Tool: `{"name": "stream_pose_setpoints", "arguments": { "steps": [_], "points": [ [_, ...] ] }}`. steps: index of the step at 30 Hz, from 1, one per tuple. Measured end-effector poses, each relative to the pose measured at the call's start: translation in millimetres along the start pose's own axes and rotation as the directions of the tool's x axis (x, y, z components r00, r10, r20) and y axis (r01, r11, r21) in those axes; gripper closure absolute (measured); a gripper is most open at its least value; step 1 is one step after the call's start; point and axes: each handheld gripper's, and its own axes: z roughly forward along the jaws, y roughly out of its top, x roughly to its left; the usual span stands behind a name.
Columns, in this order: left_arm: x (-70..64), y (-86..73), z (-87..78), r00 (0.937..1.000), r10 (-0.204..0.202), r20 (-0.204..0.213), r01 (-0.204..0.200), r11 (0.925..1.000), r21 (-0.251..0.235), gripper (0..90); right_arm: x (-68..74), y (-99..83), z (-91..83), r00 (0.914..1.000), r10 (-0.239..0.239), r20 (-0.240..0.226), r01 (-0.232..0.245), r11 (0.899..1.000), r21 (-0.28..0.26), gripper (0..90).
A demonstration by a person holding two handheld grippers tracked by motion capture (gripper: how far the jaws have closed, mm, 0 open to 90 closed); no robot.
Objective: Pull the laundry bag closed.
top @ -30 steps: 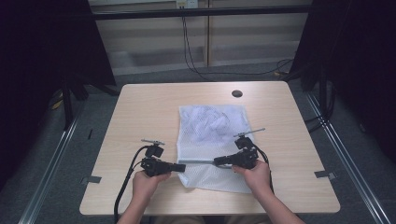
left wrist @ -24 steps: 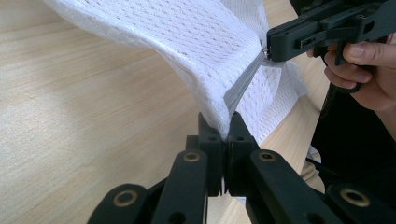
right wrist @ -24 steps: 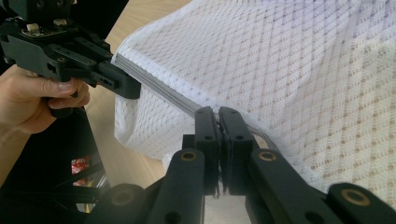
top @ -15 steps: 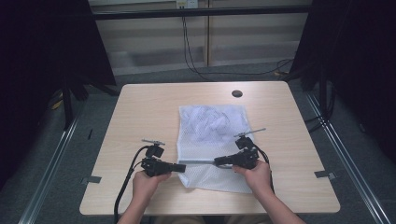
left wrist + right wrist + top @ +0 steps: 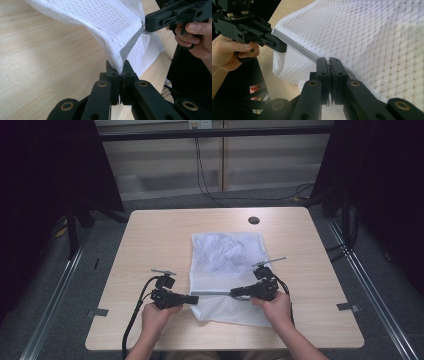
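My left gripper [image 5: 121, 66] pinched the grey zipper edge [image 5: 212, 292] of the white mesh laundry bag [image 5: 225, 265], jaws closed on it | my right gripper [image 5: 329, 63] clamped the same edge, at 3 o'clock from the left | bag lay on the pale wooden table [image 5: 155, 240], stretching toward 12 o'clock, near the small black round hole [image 5: 253, 220].

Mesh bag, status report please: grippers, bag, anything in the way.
Left gripper and right gripper both shut on mesh bag, zipper taut between them. Nothing in the way.
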Motion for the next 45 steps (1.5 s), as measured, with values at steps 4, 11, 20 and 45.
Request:
{"name": "stream_pose_setpoints", "arguments": {
  "steps": [4,11,20,45],
  "points": [
    [-0.8,-0.2,0.3,1.0,0.0,-0.002,0.0,1.0,0.0,88.4,-0.5,-0.8,-1.0,1.0,0.002,-0.007,-0.002,1.0,0.004,86.6],
    [-1.0,-0.2,0.7,1.0,-0.008,-0.003,0.008,1.0,-0.001,88.4,-2.3,-1.2,-3.2,1.0,0.003,-0.001,-0.003,1.0,0.0,86.6],
    [0.5,0.0,-0.3,1.0,-0.004,-0.001,0.004,1.0,0.003,88.4,-4.1,-1.8,-5.0,1.0,0.0,0.007,0.0,1.0,0.002,86.6],
    [2.2,-0.5,-3.6,0.9998,-0.018,-0.001,0.018,0.9998,-0.008,88.4,-13.6,-7.0,-17.2,0.9997,0.006,0.024,-0.006,1.0,-0.003,86.5]
  ]
}}
